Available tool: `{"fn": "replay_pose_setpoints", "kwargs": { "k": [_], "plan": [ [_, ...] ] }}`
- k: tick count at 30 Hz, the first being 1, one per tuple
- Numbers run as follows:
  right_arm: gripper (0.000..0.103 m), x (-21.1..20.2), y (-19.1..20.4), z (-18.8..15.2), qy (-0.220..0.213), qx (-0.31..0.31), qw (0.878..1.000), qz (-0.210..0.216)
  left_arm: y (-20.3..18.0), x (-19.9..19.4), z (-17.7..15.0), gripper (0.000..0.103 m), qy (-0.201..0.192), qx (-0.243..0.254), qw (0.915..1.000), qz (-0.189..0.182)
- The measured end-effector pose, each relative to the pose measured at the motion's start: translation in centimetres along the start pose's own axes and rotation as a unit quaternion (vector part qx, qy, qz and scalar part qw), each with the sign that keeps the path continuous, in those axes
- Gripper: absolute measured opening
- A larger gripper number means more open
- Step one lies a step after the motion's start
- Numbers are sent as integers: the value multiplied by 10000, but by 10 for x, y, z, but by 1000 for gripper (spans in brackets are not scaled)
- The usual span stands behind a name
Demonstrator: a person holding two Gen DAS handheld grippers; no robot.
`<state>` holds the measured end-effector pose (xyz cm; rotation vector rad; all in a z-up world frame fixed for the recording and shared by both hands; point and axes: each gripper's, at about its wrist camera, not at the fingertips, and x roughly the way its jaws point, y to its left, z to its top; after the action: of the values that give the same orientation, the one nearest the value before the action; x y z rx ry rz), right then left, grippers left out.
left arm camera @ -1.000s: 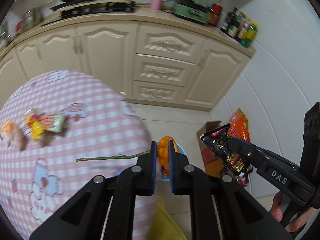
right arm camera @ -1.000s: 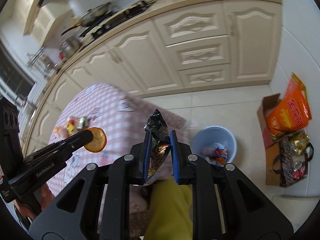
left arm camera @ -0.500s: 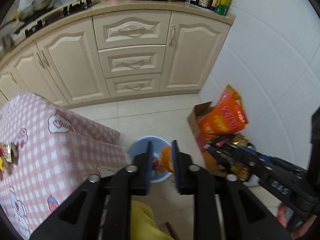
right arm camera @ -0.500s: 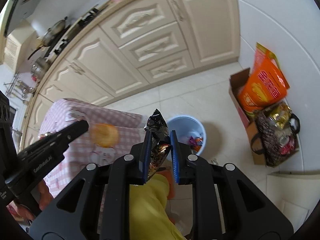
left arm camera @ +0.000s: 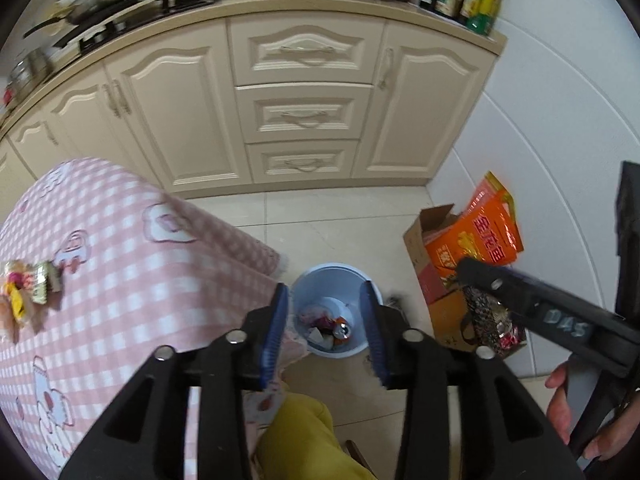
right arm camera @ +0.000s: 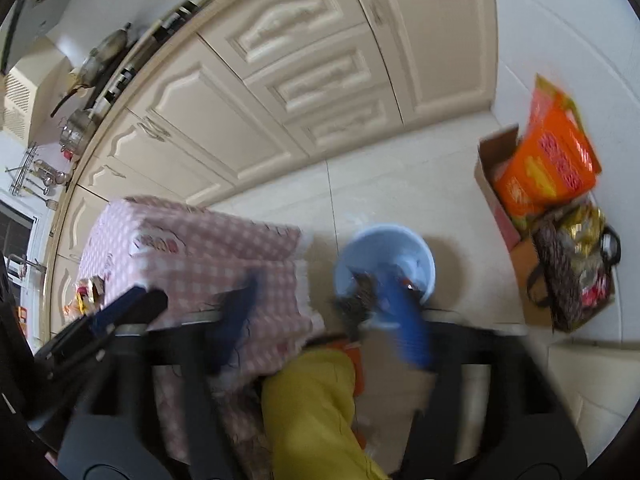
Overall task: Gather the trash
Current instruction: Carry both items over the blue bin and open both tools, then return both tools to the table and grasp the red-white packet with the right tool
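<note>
Right gripper (left arm camera: 520, 300) arm: raised letters are reading "DAS", seen upside down, on the black arm right of the left gripper.
Orange bag (left arm camera: 484, 236): large yellow characters are showing, beyond the right gripper's tip; too blurred to read.
Elsewhere: nothing legible.

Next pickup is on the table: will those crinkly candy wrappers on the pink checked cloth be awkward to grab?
The crinkly candy wrappers look thin and creased, so probably light and floppy, likely crushing flat when pinched. They lie bunched together, so one may drag its neighbours.
</note>
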<state>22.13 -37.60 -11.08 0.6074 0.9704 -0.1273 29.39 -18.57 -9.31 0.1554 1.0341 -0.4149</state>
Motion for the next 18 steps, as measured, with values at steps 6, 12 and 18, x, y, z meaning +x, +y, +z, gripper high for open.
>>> {"fn": "replay_pose_setpoints", "kwargs": {
  "k": [6, 12, 18],
  "plan": [
    [72, 1, 26, -6, -23, -415, 9990, -145, 25, -5, -4, 46, -15, -222, 9998, 7],
    [72, 1, 33, -16, 68, -495, 9984, -270, 31, -9, -9, 46, -6, -235, 9997, -50],
    [72, -8, 41, -24, 45, -555, 9979, -331, 36, -17, -17, 49, -36, -269, 9996, -75]
  ]
}}
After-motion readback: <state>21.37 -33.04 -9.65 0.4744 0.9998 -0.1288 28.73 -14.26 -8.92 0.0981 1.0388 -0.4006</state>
